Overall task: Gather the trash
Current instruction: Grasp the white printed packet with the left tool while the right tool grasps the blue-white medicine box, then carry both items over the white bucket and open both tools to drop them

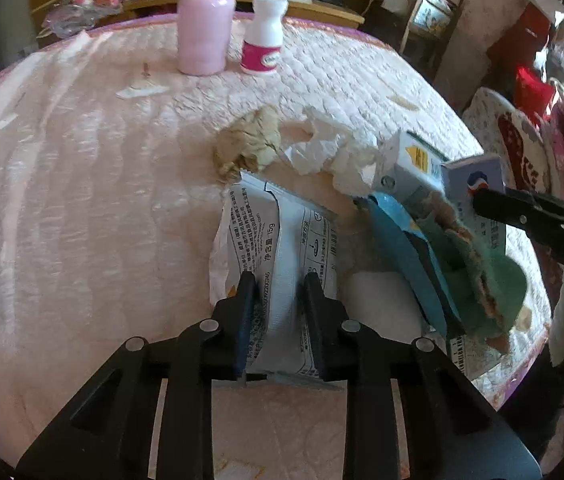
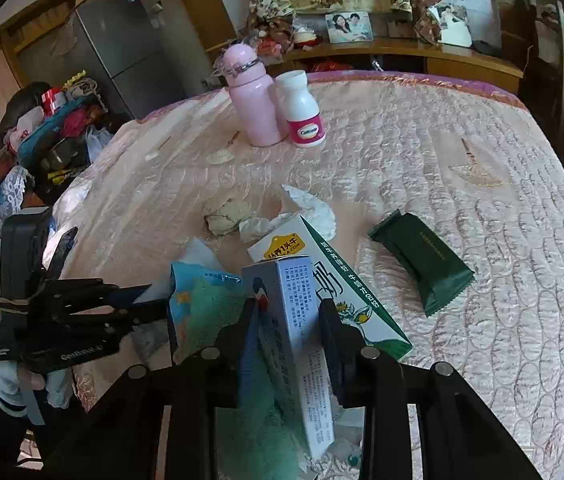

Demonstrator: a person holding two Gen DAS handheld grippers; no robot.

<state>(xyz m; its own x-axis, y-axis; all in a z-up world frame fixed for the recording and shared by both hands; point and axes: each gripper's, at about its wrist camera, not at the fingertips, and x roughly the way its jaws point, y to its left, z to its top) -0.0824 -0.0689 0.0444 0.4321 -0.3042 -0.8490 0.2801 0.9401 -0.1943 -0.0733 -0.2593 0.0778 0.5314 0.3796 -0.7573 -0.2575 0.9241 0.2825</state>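
Pink quilted tabletop (image 1: 82, 200), pickup step: my left gripper (image 1: 278, 280) clamps a white wrapper (image 1: 282, 236), right gripper (image 2: 288, 306) a small box (image 2: 294, 304); next, lift toward six o'clock.

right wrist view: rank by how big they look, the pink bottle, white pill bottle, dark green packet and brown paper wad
1. dark green packet, though it lies nearer the camera
2. pink bottle
3. white pill bottle
4. brown paper wad, close to the pill bottle in looks, so that order is unsure
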